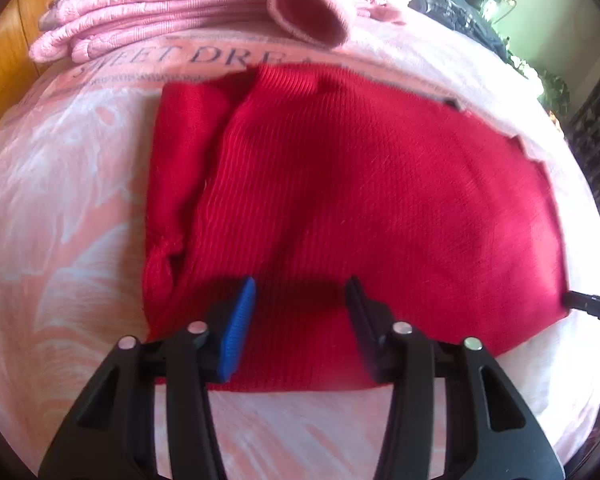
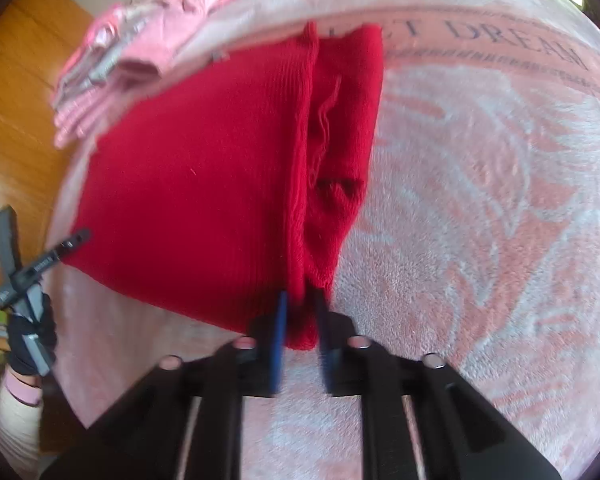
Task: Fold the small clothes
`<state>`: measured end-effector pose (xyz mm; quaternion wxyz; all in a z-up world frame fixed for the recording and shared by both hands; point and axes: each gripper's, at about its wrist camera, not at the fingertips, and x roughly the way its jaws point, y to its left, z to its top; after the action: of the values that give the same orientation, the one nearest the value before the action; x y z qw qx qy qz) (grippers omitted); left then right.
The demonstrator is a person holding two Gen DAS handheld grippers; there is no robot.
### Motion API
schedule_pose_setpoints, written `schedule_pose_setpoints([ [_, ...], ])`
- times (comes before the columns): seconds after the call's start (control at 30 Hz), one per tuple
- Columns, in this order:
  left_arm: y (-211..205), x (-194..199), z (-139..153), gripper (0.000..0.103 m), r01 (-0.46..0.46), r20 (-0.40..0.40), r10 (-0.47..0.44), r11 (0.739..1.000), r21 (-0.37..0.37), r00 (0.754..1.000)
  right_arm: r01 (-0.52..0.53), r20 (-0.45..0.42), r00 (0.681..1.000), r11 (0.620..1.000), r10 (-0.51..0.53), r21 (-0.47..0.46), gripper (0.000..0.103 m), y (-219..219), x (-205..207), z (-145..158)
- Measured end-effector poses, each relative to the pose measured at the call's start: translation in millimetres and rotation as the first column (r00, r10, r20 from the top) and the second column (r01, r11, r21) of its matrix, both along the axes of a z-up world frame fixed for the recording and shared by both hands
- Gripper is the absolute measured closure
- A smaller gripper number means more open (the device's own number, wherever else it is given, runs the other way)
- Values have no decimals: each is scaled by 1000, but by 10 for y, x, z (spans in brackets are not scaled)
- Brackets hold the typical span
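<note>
Two grippers work one garment: the left gripper (image 1: 302, 304) hovers with fingers spread over the red knit sweater (image 1: 340, 200), while the right gripper (image 2: 302, 312) pinches its folded edge. The ribbed sweater lies partly folded on a pink-and-white blanket (image 1: 60, 220). At twelve o'clock, stacked pink clothes (image 1: 148, 12); wooden floor (image 2: 24, 100) at nine.

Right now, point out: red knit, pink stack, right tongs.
red knit (image 1: 340, 184), left wrist view, middle of the top layer
pink stack (image 1: 148, 20), left wrist view, folded edges
right tongs (image 2: 302, 320), right wrist view, between fingertips
</note>
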<state>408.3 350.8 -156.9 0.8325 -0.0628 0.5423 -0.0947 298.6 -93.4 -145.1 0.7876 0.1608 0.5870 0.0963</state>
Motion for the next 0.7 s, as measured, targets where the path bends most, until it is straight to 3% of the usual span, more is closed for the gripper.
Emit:
schedule_pose_setpoints([
  [0.07,-10,-21,240,52,7,71,-4,999,-39,997,36,46,998,999,-36,0,48,-107,13,160],
  [0.13,-81,23,338,48,26,89,-22,999,-43,996,69,46,997,998,-69,4,43,-207,99,200],
  [0.27,-255,217,256,47,48,60,-47,999,-12,997,79,-31,997,988,-75,134,42,-287,375,19],
  [0.4,-264,395,85,47,32,10,-32,999,-34,999,78,-87,994,992,-69,98,40,-235,581,-191],
  [0.5,-238,450,-45,47,25,-23,-26,999,-36,999,94,-83,993,988,-84,120,40,-230,647,-237],
  [0.57,-206,472,-110,47,27,-28,-29,998,-57,999,110,-81,992,985,-100,132,57,-248,673,-269],
  [0.6,-199,477,-116,47,29,-27,-31,998,-64,999,120,-85,990,983,-109,137,60,-265,688,-290],
  [0.67,-186,488,-129,47,30,-29,-32,997,-74,999,132,-86,989,975,-118,177,78,-308,708,-317],
  [0.7,-184,494,-137,47,33,-30,-36,996,-78,999,127,-87,990,971,-112,201,82,-308,706,-330],
])
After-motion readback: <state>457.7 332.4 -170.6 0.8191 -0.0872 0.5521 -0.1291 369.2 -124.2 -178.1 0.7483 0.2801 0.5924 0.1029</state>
